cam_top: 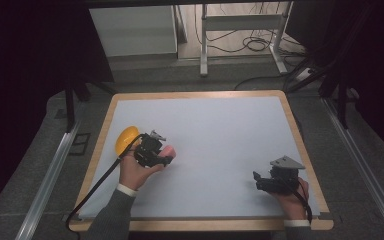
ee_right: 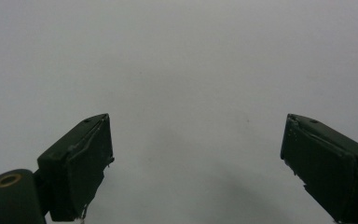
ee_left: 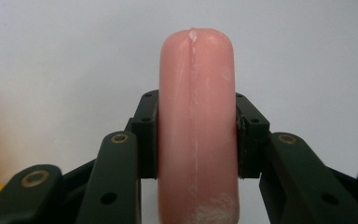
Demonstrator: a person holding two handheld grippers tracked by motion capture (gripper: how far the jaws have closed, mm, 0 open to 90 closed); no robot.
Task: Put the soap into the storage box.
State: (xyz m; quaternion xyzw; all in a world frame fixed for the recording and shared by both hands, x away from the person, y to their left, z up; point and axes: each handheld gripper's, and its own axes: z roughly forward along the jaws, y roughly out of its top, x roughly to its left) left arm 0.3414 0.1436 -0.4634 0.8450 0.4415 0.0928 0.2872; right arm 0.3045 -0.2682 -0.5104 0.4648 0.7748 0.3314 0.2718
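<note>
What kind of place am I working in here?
Probably a lab or recording workspace: a wood-edged table with a white mat, metal rails alongside it, and loose cables on the floor behind.

Pink sausage-like piece (ee_left: 196,126): smooth, waxy, faintly scuffed; left gripper (ee_left: 196,140): matt black plastic, brass-look rivets; table (cam_top: 200,95): matt white sheet, wood-look rim; yellow thing (cam_top: 126,139): glossy.

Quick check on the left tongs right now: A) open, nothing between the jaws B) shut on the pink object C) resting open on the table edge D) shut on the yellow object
B: in the left gripper view the left tongs have both pads pressed against the sides of the pink object, while the yellow object lies apart beside them on the table.
</note>
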